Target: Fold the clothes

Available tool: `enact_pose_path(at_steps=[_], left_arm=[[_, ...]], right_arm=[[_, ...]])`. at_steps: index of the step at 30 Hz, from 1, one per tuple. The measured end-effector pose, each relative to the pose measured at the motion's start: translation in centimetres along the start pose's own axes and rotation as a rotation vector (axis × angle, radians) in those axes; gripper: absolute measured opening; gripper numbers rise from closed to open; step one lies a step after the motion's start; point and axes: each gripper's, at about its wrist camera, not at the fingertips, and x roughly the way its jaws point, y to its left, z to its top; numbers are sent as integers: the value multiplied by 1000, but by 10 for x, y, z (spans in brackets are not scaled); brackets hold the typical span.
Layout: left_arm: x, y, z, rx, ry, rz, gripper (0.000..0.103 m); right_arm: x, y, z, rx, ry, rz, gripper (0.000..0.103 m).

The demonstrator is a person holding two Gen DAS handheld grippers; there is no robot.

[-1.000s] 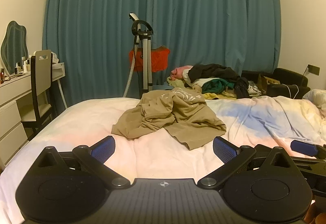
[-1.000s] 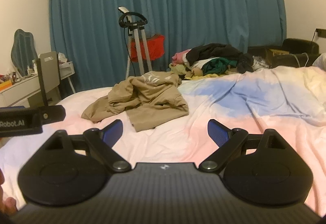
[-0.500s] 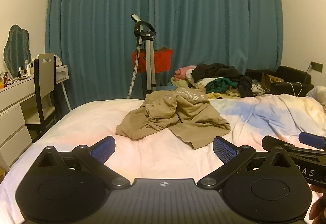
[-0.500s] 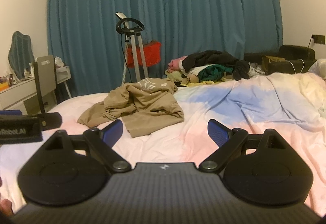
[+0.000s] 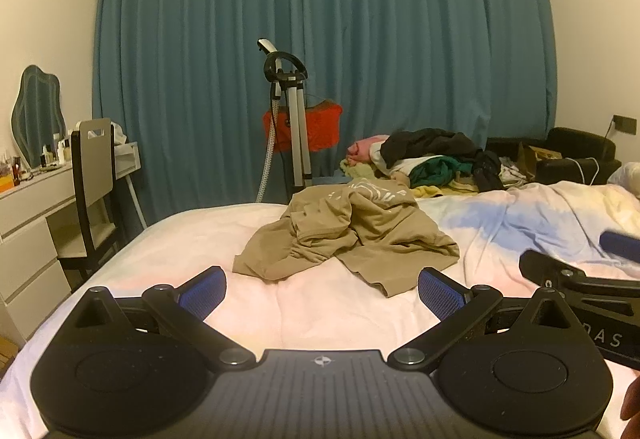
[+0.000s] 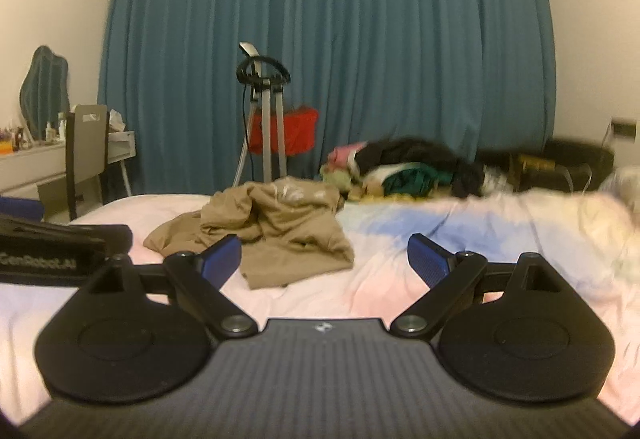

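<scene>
A crumpled tan garment with a pale print lies in a heap on the bed, near its far side. My left gripper is open and empty, short of the garment's near edge. My right gripper is also open and empty, low over the bed, with the garment just beyond its left finger. In the left wrist view the right gripper's body enters from the right. In the right wrist view the left gripper's body sits at the left edge.
A pile of mixed clothes lies past the bed's far edge. A garment steamer stand with a red item stands before the blue curtain. A chair and white dresser stand left; a dark sofa sits right.
Both grippers have dropped lower and moved forward toward the tan garment, staying open. The right wrist view now looks along the bed at a flatter angle and is slightly blurred.
</scene>
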Motion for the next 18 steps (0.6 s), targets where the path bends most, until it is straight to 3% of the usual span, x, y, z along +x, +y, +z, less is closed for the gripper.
enact_pose_path(at_steps=[5,18], left_arm=[[0,2,-2,-3,-1,8,103],[7,12,-6,-42,35,35,103]], right_arm=[[-1,0,0,-16,-18,-15,92],[3,-22,4,124,40,-13,92]])
